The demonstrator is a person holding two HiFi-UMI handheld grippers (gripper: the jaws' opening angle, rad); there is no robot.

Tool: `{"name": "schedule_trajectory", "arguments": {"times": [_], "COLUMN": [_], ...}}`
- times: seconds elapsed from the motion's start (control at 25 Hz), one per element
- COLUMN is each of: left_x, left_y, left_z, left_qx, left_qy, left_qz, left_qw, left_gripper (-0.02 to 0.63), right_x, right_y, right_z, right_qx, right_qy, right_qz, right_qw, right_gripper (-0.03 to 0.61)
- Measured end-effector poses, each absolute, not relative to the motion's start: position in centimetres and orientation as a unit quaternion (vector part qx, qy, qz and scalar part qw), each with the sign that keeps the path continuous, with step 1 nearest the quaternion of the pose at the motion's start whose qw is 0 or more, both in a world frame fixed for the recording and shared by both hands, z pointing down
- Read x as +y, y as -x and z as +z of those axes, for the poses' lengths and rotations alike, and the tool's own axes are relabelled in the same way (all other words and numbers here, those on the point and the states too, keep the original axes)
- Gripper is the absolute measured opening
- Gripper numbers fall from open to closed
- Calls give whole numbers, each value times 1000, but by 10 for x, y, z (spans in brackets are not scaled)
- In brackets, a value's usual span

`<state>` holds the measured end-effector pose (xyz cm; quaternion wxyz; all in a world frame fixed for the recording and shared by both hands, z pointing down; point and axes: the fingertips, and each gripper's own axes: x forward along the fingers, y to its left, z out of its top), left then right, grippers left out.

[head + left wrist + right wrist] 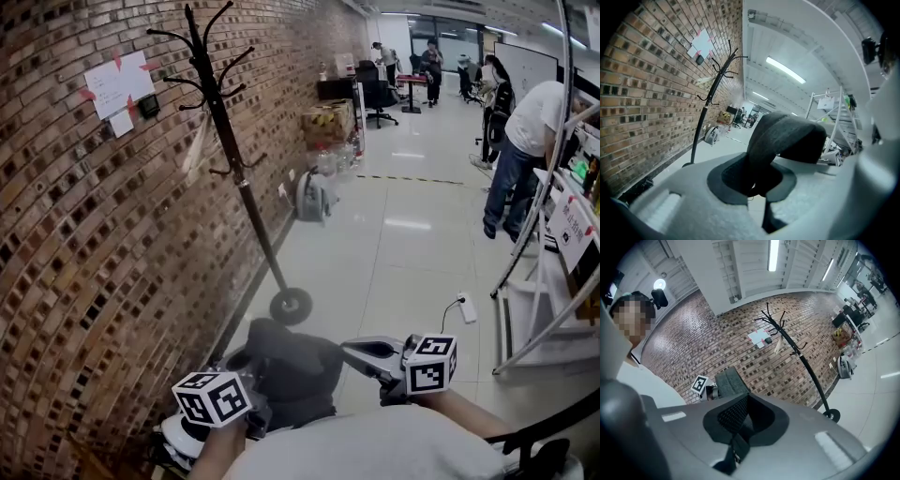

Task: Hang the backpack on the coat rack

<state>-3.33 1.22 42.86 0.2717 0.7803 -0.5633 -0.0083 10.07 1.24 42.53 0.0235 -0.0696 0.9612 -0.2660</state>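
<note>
The dark grey backpack (291, 370) hangs low in the head view, carried between both grippers. My left gripper (757, 180) is shut on a thick padded grey strap (785, 133) that arches over its jaws. A mesh-backed strap with black webbing (736, 420) is pinched in my right gripper (740, 430), which is shut. In the head view the left gripper (251, 411) is at the bag's near left and the right gripper (361, 352) at its right. The black coat rack (225, 131) stands ahead by the brick wall, its round base (291, 306) on the floor and its hooks (192, 42) bare.
The brick wall (84, 262) runs along the left. A grey bag (314, 195) and cardboard boxes (328, 122) sit further down by the wall. On the right are a white shelf frame (548, 309), a person bending over (525, 141) and a power strip (466, 309) on the floor.
</note>
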Motion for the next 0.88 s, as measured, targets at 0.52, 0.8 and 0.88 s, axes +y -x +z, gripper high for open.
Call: {"name": "schedule_trajectory", "arguments": {"times": [0.52, 0.8, 0.88], "left_x": [-100, -190, -214], "left_y": [113, 163, 176], "left_z": [462, 468, 469], "left_qx": [-559, -545, -541], "left_qy": [-776, -778, -779], "left_qz": [10, 35, 40], "left_qw": [293, 310, 314], "left_gripper": [23, 23, 23], "right_x": [-102, -192, -217], "right_y": [-16, 44, 59], "right_z": [446, 450, 449], "right_qx": [956, 947, 946], "right_qy": [80, 91, 93], "right_qz": [-283, -308, -310], "right_qw": [6, 3, 4], "right_gripper": [0, 0, 0]}}
